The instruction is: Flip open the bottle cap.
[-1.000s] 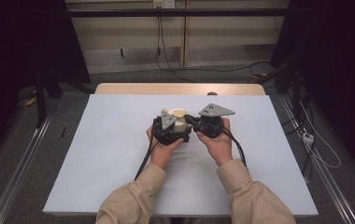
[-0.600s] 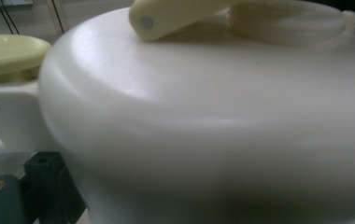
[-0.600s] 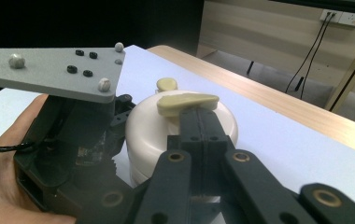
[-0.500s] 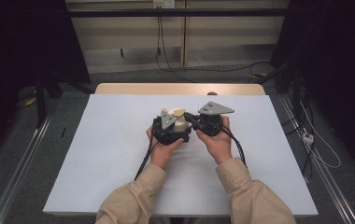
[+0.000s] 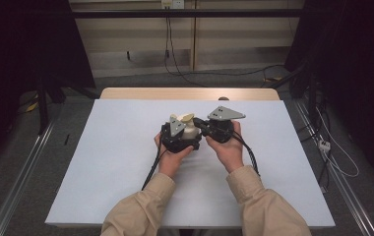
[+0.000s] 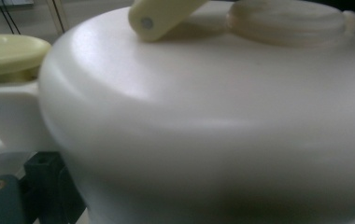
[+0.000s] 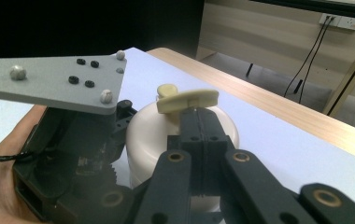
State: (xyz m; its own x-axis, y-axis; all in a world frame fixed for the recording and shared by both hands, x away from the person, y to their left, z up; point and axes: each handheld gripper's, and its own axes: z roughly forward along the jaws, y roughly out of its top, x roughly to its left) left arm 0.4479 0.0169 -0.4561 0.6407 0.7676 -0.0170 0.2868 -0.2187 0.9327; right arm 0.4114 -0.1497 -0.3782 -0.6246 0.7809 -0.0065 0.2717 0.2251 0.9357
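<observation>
1. Two tools meet mid-worktop [image 5: 101, 162] around a cream pot [image 5: 190, 132], which stands between them.
2. Left tool [image 5: 177, 136] presses against the pot's left side; the left gripper view is so close that I cannot tell whether it grips.
3. Pot: smooth, rigid plastic, probably light and slippery on its rounded wall, so the flat yellow lever [image 7: 188, 101] on top looks the surest hold.
4. Right tool [image 7: 199, 128] has its jaws clenched together, tips just under that lever; whether they pinch it is unclear.
</observation>
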